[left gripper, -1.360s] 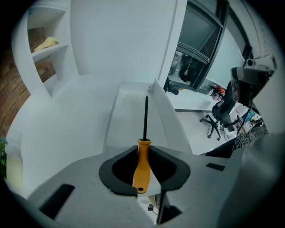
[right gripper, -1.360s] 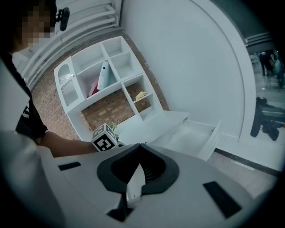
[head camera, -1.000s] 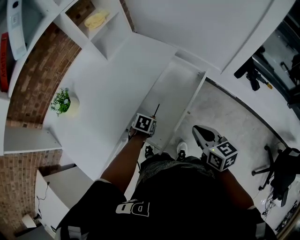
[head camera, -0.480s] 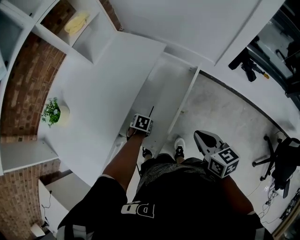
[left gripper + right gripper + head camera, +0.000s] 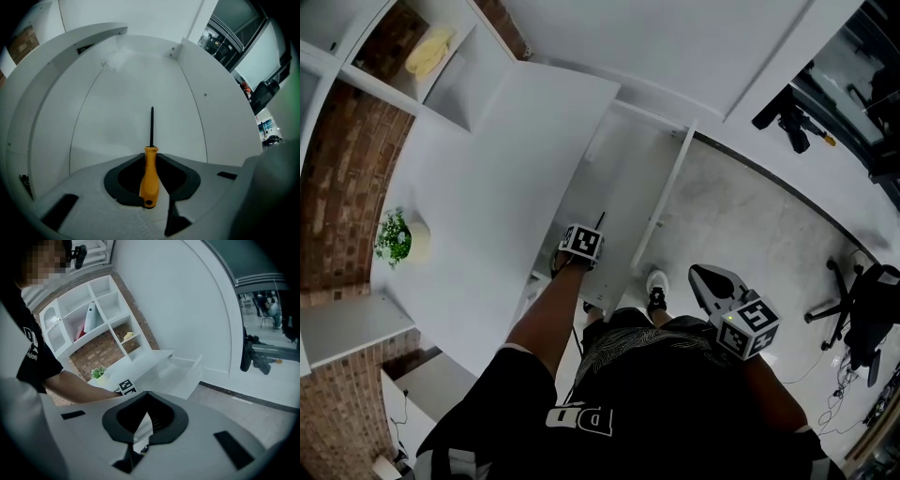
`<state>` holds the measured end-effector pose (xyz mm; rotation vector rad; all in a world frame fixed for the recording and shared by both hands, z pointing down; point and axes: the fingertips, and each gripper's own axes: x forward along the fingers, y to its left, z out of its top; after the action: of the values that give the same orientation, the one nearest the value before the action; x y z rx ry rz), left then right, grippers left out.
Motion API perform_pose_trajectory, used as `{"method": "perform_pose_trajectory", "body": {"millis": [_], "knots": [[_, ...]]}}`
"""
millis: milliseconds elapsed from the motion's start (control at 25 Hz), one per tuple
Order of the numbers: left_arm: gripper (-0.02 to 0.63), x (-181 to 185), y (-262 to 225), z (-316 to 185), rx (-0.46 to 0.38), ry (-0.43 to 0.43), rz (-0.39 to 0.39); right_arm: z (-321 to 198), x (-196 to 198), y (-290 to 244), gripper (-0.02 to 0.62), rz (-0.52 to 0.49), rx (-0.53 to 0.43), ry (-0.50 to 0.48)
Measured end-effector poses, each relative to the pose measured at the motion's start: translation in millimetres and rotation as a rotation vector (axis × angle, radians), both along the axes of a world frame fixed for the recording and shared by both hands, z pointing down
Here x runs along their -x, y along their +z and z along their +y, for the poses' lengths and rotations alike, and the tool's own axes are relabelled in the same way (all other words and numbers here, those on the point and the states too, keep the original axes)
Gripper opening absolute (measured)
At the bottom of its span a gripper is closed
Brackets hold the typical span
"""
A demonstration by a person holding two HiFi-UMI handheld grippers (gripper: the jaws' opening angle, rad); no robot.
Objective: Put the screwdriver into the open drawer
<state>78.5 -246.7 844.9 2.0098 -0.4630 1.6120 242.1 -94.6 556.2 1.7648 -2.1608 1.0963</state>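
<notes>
1. Left gripper view showed the left gripper [image 5: 152, 161] clamped on the orange handle of the screwdriver [image 5: 149, 180], its shaft pointing into the drawer [image 5: 140, 84].
2. The right gripper [image 5: 140, 437], jaws together and empty, hung right of the drawer.
3. Judged step: placing. Next: sink nearer the floor, then release.
4. The drawer floor lay bare, bounded by side and far walls.

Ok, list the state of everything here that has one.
drawer: open, pulled out.
screwdriver: held by its orange handle, shaft pointing into the drawer.
left tool: shut on the screwdriver.
right tool: shut, nothing in it.
</notes>
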Motion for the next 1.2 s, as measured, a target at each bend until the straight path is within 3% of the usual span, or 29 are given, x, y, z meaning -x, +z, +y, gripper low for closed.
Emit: {"method": "perform_pose_trajectory", "body": {"millis": [400,600,760,920,1200], "knots": [[0.124,-4,-10,-2,-0.034,-0.002,0.030,0,-5,-2,0.005,0.001,-0.013,-0.028],[0.126,-2,-55,-15,-0.155,-0.048,0.094,-3,4,-9,0.005,-0.012,-0.047,-0.088],[0.124,13,-88,-1,-0.157,-0.118,0.116,-9,14,-21,0.005,-0.027,-0.095,-0.152],[0.115,20,-135,10,-0.216,-0.198,0.215,-14,28,-29,0.005,-0.039,-0.133,-0.228],[0.034,36,-226,44,-0.337,-0.292,0.416,-23,60,-47,0.005,-0.046,-0.179,-0.355]]}}
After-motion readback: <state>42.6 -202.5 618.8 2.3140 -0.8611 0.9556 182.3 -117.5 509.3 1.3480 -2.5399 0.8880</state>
